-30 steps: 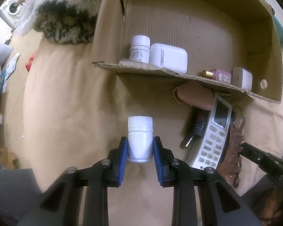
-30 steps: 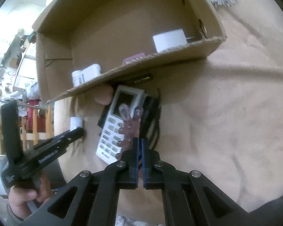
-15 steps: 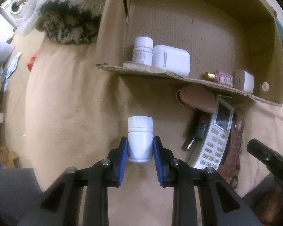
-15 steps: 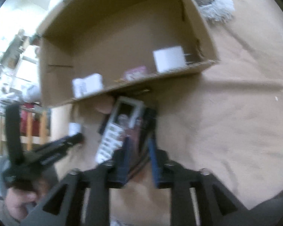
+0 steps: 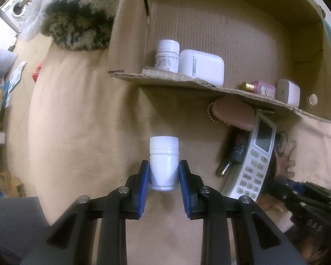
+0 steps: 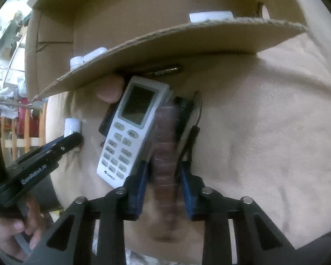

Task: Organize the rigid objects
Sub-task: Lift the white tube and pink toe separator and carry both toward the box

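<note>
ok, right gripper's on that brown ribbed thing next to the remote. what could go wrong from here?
1. The right gripper's jaws have just been closing with the brown ribbed piece between them. It lies against the remote, so lifting may drag that along.
2. A black cord runs beside the piece and could snag.
3. The box flap overhangs the pile; a straight lift might hit it.

Pink pouch (image 5: pixel 234 116) half under the cardboard flap (image 5: pixel 187 84) (brown clip (image 6: pixel 165 154) blurred)
</note>
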Available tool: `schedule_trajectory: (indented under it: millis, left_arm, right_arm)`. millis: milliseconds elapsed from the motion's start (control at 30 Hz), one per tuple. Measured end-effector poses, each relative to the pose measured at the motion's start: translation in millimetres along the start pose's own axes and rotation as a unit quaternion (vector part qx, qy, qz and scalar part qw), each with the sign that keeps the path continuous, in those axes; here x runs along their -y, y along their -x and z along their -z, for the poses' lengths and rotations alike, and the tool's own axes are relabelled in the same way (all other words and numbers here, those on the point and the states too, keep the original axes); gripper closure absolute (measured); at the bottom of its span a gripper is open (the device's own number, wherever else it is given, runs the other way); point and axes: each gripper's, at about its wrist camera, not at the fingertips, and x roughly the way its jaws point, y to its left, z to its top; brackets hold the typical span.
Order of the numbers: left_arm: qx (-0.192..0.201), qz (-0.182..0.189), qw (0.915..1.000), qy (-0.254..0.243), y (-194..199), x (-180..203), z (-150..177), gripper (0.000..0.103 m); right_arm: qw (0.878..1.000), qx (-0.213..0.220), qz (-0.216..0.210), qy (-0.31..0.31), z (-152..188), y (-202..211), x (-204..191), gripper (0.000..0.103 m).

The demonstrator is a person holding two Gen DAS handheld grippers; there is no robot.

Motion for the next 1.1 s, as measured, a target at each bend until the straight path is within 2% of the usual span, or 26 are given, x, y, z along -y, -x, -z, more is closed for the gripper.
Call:
schedule_trajectory:
  millis: [33, 167, 333, 533, 600, 733, 833, 933, 1100]
  left_arm:
    - [0.000, 0.000, 1.0000, 0.001, -1, 1, 0, 0.079]
    - [0.005, 0.002, 1.0000, 0.001, 3, -2, 2, 0.079]
    - [0.015, 0.009, 0.9998, 0.011, 16, -9, 7, 0.079]
    - [0.050, 0.026, 0.9983, 0.013, 46, -12, 22, 0.079]
    - [0.065, 0.028, 0.9974, 0.009, 58, -12, 27, 0.079]
    - [0.090, 0.047, 0.9947, 0.014, 80, -14, 31, 0.079]
    - [0.113, 0.057, 0.9918, 0.014, 100, -14, 20, 0.079]
    - [0.141, 0.056, 0.9884, 0.008, 120, -8, 3, 0.079]
    - [0.158, 0.056, 0.9858, -0.012, 134, 6, -26, 0.079]
  right_arm:
    - [1.000, 0.004, -0.008, 0.000, 0, 1, 0, 0.085]
    - [0.999, 0.048, -0.006, 0.016, 0, 22, -2, 0.085]
    - [0.993, 0.105, -0.049, 0.020, 9, 55, -4, 0.085]
    - [0.968, 0.216, -0.100, 0.078, 23, 114, -33, 0.085]
    - [0.962, 0.240, -0.095, 0.092, 27, 130, -37, 0.085]
    - [0.954, 0.264, -0.107, 0.097, 26, 149, -40, 0.085]
    - [0.951, 0.272, -0.112, 0.096, 15, 167, -38, 0.085]
    - [0.951, 0.276, -0.098, 0.099, 7, 178, -42, 0.085]
    - [0.953, 0.272, -0.076, 0.109, -19, 184, -50, 0.085]
